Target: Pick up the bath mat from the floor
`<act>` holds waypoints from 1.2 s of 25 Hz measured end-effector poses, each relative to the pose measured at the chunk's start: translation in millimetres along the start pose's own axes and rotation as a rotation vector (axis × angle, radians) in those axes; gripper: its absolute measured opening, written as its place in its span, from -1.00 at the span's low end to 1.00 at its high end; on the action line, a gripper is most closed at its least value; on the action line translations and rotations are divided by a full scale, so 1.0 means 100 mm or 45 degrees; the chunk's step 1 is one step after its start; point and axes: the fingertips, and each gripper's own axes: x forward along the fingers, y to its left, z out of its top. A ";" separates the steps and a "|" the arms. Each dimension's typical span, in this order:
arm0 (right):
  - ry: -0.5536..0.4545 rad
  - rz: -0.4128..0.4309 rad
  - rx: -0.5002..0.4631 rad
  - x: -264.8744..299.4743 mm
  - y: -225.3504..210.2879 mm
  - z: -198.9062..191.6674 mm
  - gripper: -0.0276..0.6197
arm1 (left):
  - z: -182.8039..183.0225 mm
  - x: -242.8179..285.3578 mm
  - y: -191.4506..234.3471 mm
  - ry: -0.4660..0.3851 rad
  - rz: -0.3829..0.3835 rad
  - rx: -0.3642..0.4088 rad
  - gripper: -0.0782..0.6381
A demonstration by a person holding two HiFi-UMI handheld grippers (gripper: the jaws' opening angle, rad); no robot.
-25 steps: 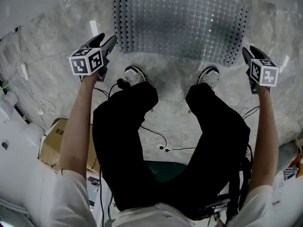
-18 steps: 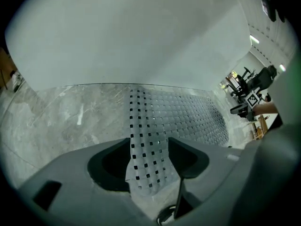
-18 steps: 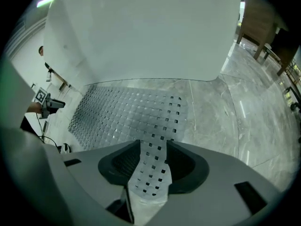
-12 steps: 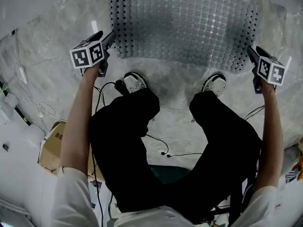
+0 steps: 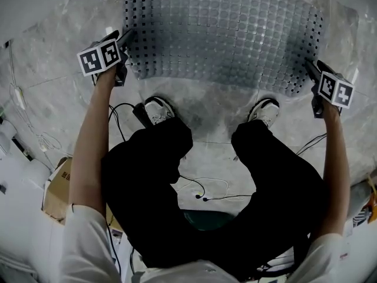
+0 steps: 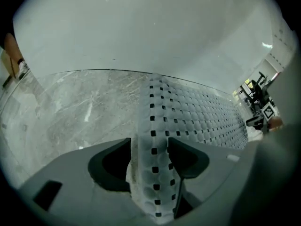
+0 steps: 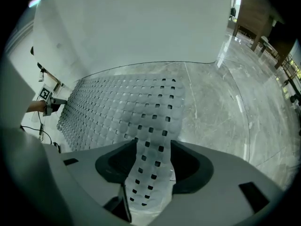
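Bath mat [image 5: 224, 34] lies flat on the floor [image 5: 59, 93]. Behind the mat's far edge comes a strip of bare floor, then the wall [image 6: 150, 32]. Before its near edge stand two shoes, both apart from the mat: left shoe [image 5: 156, 109] toward the mat's left end, right shoe [image 5: 266, 112] toward its right end. Loose cables [image 5: 203, 188] lie farther from the mat than the shoes. Cardboard box [image 5: 56, 184] sits well apart, off the mat's near-left side.

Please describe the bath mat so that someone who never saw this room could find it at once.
On the grey marble floor, look just ahead of the person's white shoes. The bath mat lies flat there: a wide translucent rectangle, the only thing covered in round bumps and rows of small square holes.
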 end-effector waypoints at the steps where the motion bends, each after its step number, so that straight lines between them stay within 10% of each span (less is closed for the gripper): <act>1: -0.005 0.003 0.011 0.02 0.00 0.00 -0.31 | 0.01 0.02 -0.02 0.000 -0.016 0.005 -0.09; 18: 0.004 -0.065 0.080 0.25 -0.15 -0.04 -0.22 | 0.01 0.13 -0.08 0.039 -0.019 0.069 -0.24; 30: 0.021 0.043 -0.013 -0.11 0.23 0.12 -0.63 | 0.11 -0.14 -0.41 0.061 -0.092 0.083 -0.53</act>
